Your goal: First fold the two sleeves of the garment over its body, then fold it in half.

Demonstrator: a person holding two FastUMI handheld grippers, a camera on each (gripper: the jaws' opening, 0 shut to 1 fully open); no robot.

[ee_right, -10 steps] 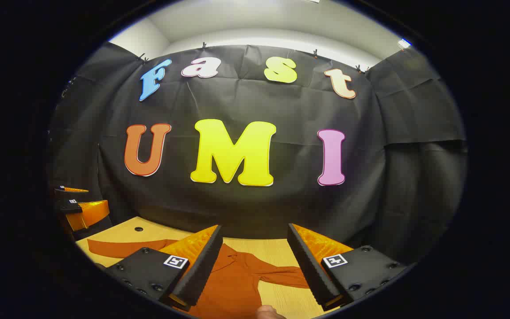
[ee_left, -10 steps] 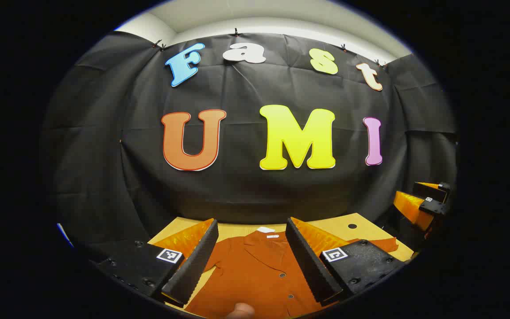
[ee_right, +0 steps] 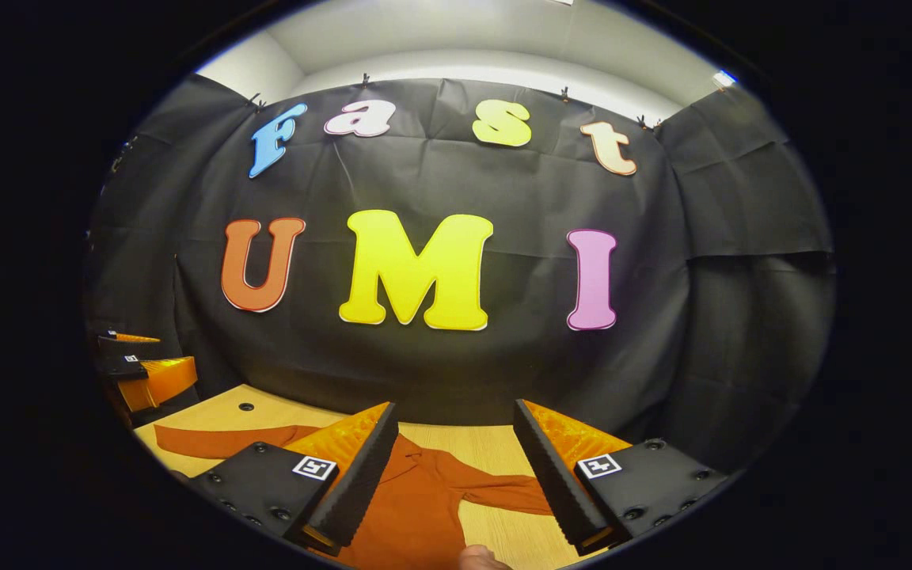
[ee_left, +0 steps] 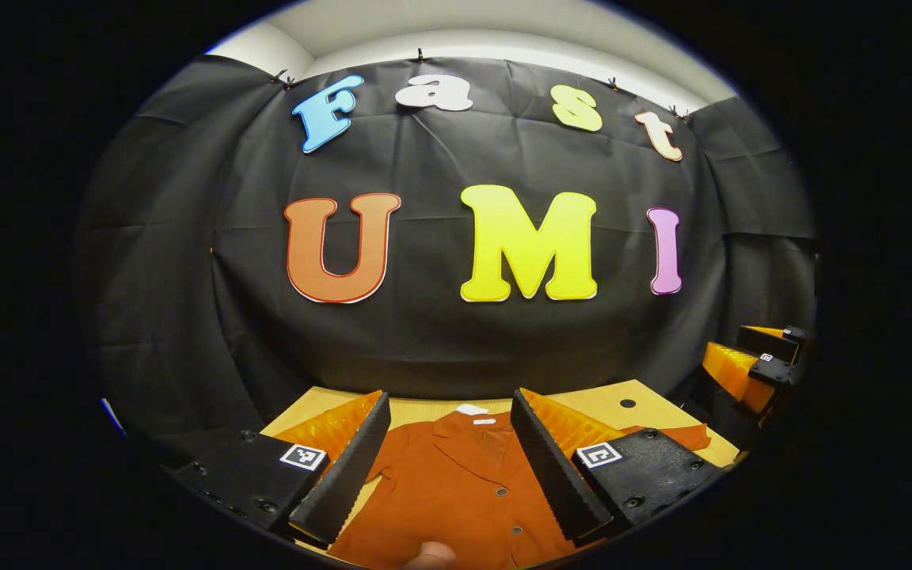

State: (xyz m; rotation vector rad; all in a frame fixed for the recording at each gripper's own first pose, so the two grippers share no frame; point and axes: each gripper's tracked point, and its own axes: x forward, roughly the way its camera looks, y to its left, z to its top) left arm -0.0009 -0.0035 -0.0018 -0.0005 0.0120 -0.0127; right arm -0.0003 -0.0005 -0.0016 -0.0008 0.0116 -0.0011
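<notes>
Left gripper view
Left gripper point(ee_left: 450, 412): its 2 fingers rise from the bottom edge with a wide gap between them, jaws spread, holding nothing.
Garment point(ee_left: 456, 483): a rust-orange buttoned shirt lying flat on the wooden table point(ee_left: 583, 400), seen through the gap between the fingers, collar toward the booth wall and a small white label at the neck.
Buttons: 2 dark buttons show on the shirt front, one below the other.
Sleeve point(ee_left: 685, 434): stretched out flat to the right past the right-hand finger, not folded over the body.
Table hole point(ee_left: 628, 403): a small dark round hole in the tabletop, near the far right corner.
Right gripper point(ee_left: 757, 360): at the right edge, above the table's corner, well apart from the shirt; I cannot tell its jaw gap from here.
Fingertip point(ee_left: 432, 554): part of the person's hand at the very bottom edge.

Right gripper view
Right gripper point(ee_right: 456, 416): 2 fingers wide apart, jaws spread and gripping nothing, held above the table.
Garment point(ee_right: 416, 507): the shirt lies below and between the fingers, toward the left.
Near sleeve point(ee_right: 503, 491): spread out on bare wood between the fingers, reaching toward the right-hand finger.
Far sleeve point(ee_right: 218, 439): laid straight out to the left.
Left gripper point(ee_right: 135, 368): at the left edge, above the table's corner.
</notes>
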